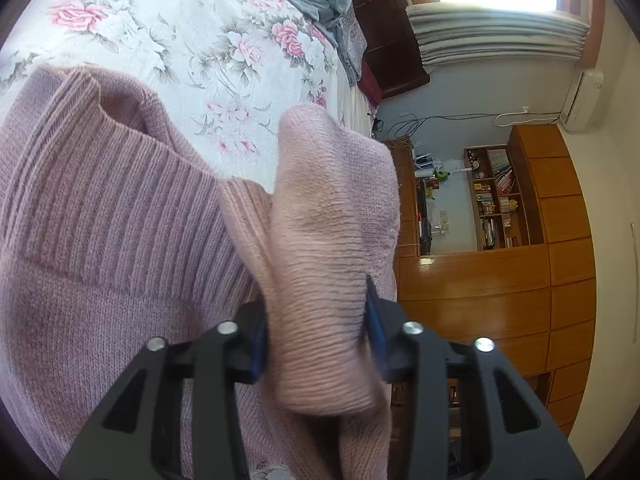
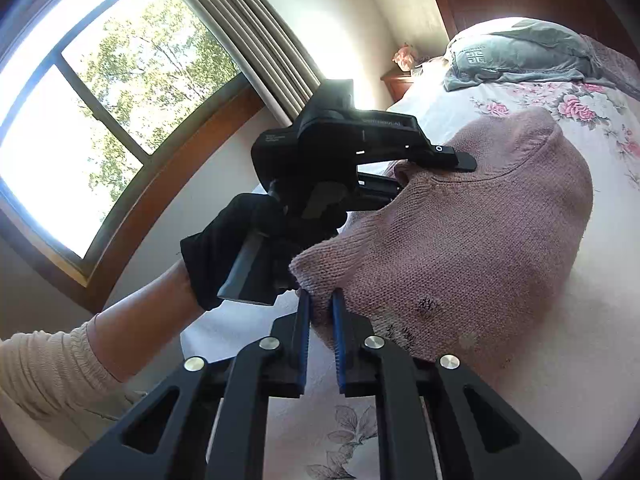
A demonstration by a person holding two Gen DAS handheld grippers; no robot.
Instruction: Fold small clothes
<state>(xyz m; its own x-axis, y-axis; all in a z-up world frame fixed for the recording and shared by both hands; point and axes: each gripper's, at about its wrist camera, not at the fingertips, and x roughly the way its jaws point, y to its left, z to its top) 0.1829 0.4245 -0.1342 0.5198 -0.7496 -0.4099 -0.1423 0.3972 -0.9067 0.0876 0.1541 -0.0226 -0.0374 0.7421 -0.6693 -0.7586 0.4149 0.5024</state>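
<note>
We lift a pink sweater off the bed to fold it.

Our left hand-held gripper (image 1: pixel 318 344) pinches a bunched fold of the sweater (image 1: pixel 100 208), and our right hand-held gripper (image 2: pixel 320 320) clamps its edge, so the knit hangs between them above the floral bed (image 2: pixel 600 120), probably to carry one side over.

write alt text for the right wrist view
The right hand-held gripper pinches a corner of a pink sweater lifted over a floral bedsheet. A gloved hand holds the left hand-held gripper on the sweater's far edge, with a window behind.
</note>
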